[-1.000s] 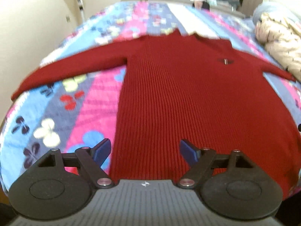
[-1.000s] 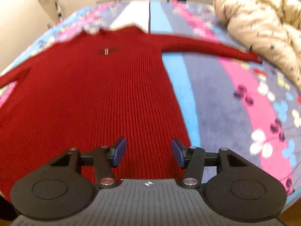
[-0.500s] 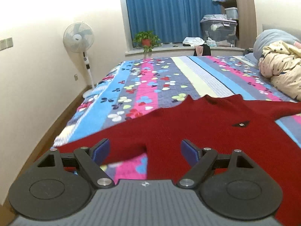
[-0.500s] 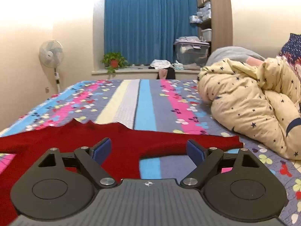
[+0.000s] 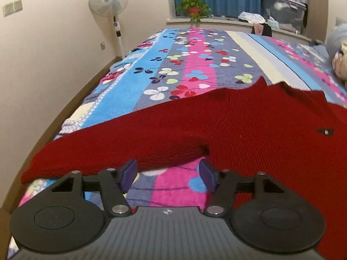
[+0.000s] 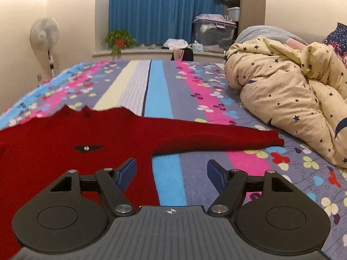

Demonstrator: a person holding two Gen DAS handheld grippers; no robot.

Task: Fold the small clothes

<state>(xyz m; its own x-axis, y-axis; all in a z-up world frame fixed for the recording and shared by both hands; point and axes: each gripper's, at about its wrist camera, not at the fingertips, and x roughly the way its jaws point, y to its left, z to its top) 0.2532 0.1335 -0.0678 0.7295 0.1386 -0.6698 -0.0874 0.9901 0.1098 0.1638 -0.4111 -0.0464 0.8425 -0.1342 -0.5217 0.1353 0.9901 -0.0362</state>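
Note:
A dark red knitted sweater [image 5: 249, 125] lies spread flat on the bed, front up, sleeves out to both sides. My left gripper [image 5: 168, 174] is open and empty, low over the bed just below the left sleeve [image 5: 112, 147] near the armpit. In the right wrist view the sweater [image 6: 65, 143] fills the left side and its right sleeve [image 6: 216, 138] stretches to the right. My right gripper [image 6: 171, 173] is open and empty, low at the sweater's right side edge under that sleeve.
The bed has a striped floral cover [image 5: 186, 65]. A bunched cream quilt with stars [image 6: 292, 99] lies on the right. A standing fan [image 5: 108, 2] stands by the left wall. A windowsill with a plant [image 6: 118, 40] and storage boxes sits beyond the bed.
Both grippers have dropped from above the sweater's hem to low over the bed and moved up towards the armpits. Both stayed open.

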